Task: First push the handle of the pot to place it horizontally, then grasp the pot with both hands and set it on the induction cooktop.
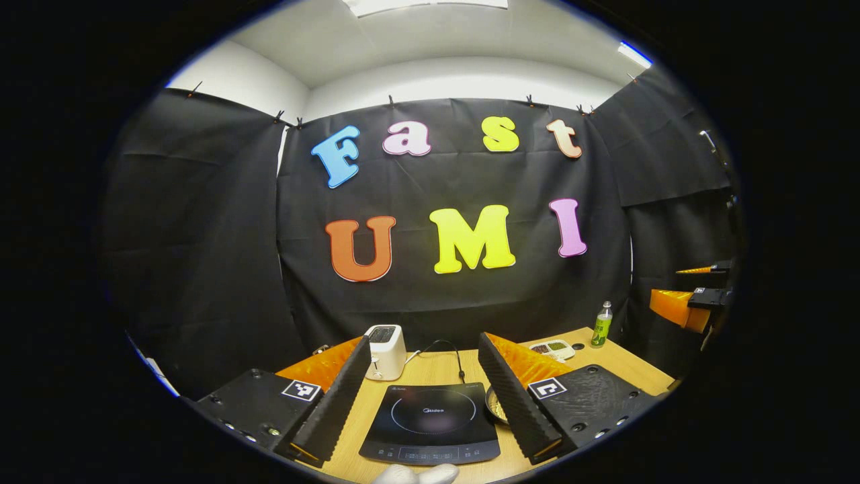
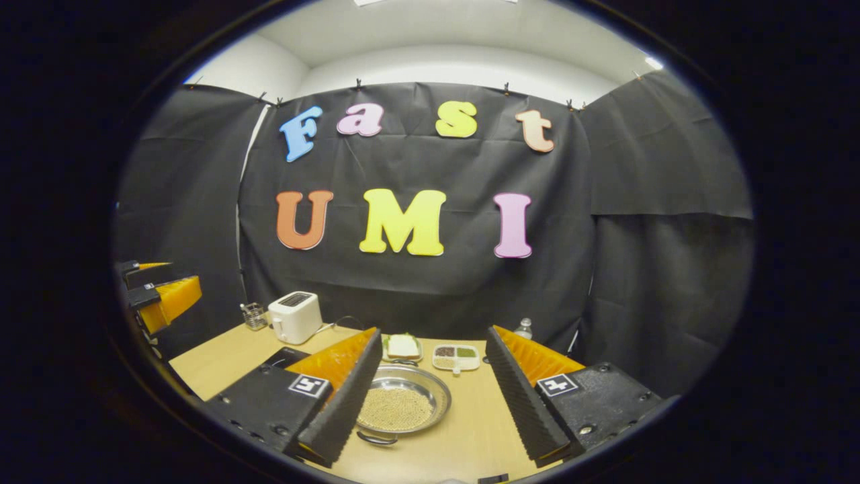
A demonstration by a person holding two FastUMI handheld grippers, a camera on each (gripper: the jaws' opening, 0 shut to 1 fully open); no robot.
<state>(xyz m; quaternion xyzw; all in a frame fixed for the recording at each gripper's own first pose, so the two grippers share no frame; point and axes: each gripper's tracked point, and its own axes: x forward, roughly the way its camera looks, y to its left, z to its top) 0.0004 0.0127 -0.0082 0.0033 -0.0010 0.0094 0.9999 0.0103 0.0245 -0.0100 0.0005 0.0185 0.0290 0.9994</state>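
Note:
The pot (image 2: 403, 400) is a shallow metal pan filled with pale grains, sitting on the wooden table between my right gripper's fingers and below them. A small loop handle (image 2: 376, 438) sticks out on its near side. My right gripper (image 2: 435, 333) is open and holds nothing. The black induction cooktop (image 1: 430, 420) lies under my open left gripper (image 1: 425, 343). A bit of the pot's rim (image 1: 495, 405) peeks out beside the left gripper's right finger. One corner of the cooktop (image 2: 285, 356) shows left of the pot.
A white toaster (image 1: 386, 351) with its cord stands behind the cooktop. Behind the pot are a plate with a sandwich (image 2: 402, 346), a divided dish (image 2: 457, 356) and a bottle (image 2: 524, 328). A wire holder (image 2: 253, 314) stands by the toaster. A white rounded object (image 1: 416, 474) touches the table's front edge.

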